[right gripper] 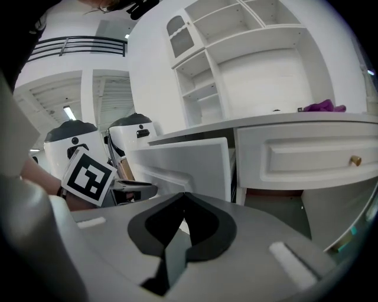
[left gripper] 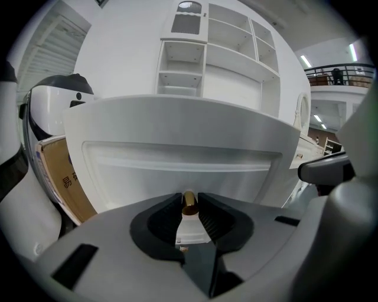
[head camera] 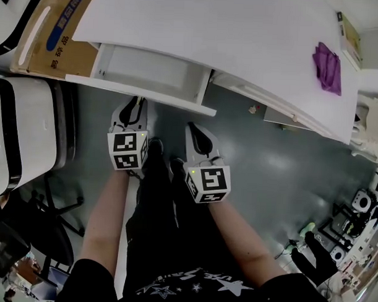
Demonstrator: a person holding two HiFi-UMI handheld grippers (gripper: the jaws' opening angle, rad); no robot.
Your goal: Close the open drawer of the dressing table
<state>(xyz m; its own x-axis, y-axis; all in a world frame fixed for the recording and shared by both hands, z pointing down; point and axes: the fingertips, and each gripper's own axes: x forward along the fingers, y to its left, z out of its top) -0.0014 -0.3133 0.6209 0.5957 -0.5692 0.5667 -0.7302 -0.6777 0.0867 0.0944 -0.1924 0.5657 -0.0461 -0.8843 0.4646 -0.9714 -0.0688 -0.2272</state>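
Two claws held forward, angled downward toward the furniture: left claw (left gripper: 189,196) part-closed, pinching the brass knob (left gripper: 189,203) of the open drawer (head camera: 148,70), seemingly to steer it shut; right claw (right gripper: 183,199) jaws together, empty, idle alongside. Drawer juts from under the white tabletop (head camera: 212,30); purple cloth (head camera: 327,66) lies beyond.

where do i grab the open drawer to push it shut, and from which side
Take the brass knob at the middle of the drawer's front panel, coming straight on from the front. The panel is flat and wide; the knob alone juts out, narrow enough for jaws. The left gripper is closed on it.
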